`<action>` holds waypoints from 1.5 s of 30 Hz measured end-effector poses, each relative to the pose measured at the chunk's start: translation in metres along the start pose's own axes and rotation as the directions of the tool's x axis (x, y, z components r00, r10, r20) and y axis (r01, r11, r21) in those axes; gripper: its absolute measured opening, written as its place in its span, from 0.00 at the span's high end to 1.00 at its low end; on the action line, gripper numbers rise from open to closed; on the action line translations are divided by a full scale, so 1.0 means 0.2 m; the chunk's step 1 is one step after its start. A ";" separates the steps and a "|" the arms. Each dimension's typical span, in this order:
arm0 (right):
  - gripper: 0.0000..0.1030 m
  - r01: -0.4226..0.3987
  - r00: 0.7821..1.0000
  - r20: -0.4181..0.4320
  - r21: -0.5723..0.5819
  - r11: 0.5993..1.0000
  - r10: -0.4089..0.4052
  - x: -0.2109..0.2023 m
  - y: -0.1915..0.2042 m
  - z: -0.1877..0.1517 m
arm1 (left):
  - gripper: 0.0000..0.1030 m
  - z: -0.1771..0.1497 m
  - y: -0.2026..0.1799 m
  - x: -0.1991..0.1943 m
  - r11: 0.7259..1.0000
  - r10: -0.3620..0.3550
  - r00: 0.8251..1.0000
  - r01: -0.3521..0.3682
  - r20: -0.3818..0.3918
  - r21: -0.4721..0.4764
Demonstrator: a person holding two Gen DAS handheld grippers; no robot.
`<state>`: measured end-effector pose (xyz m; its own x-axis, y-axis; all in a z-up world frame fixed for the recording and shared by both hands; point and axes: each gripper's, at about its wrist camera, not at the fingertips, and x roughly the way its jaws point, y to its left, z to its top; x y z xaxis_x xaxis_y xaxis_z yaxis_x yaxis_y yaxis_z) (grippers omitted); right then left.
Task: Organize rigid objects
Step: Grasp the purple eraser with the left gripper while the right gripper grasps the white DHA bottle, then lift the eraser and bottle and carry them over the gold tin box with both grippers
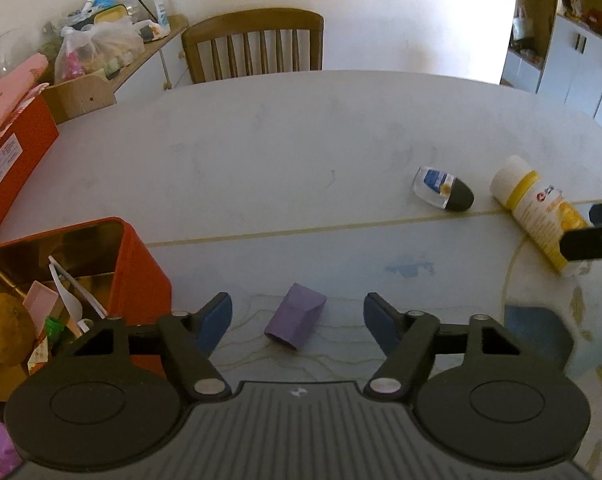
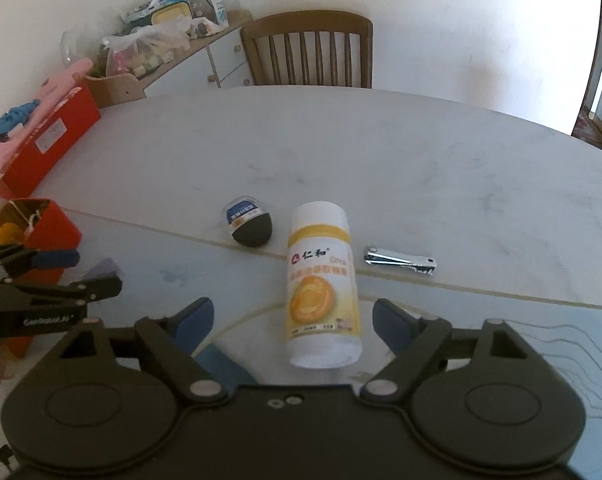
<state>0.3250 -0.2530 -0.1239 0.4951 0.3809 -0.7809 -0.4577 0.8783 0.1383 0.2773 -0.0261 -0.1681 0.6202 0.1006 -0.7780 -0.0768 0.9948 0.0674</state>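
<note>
Left hand-held gripper jaws apart, purple block between, untouched, beside red tin; right hand-held gripper jaws apart around lying bottle, further from tin on bench.

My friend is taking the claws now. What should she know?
Left claw: open, either side of the purple box lying on the table, not squeezing it.
Right claw: open, around the lying yellow-and-white bottle, not gripping.
Red tin: open on the left, already holding several things.
Left out: purple box, bottle, small dark-capped bottle, nail clippers.
</note>
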 end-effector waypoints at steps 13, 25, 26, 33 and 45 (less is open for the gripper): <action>0.39 0.016 0.999 -0.034 0.025 1.000 -0.015 0.12 -0.04 0.02 | 0.78 0.00 -0.02 0.02 1.000 -0.022 0.999 0.022 -0.025 -0.009; 0.57 0.067 0.997 -0.042 -0.002 0.998 -0.067 0.12 0.02 0.00 | 0.80 -0.01 -0.04 0.00 1.000 -0.017 1.000 0.017 -0.025 -0.001; 0.58 0.064 0.997 -0.040 0.003 0.998 -0.064 0.11 0.02 -0.01 | 0.80 -0.02 -0.04 0.00 1.000 -0.018 0.999 0.018 -0.026 -0.001; 0.58 0.027 0.999 -0.042 0.037 0.999 -0.025 0.01 0.06 -0.06 | 0.80 -0.02 -0.03 -0.04 0.999 -0.031 0.999 0.030 -0.034 -0.018; 0.58 -0.049 0.999 -0.018 0.029 0.998 0.049 -0.19 0.23 -0.17 | 0.80 -0.08 0.01 -0.15 0.999 -0.045 0.998 0.044 -0.034 -0.031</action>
<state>0.2595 -0.2363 -0.1094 0.4582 0.4183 -0.7843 -0.4593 0.8668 0.1939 0.2471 -0.0274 -0.1548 0.5963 0.0553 -0.8009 -0.0740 0.9972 0.0138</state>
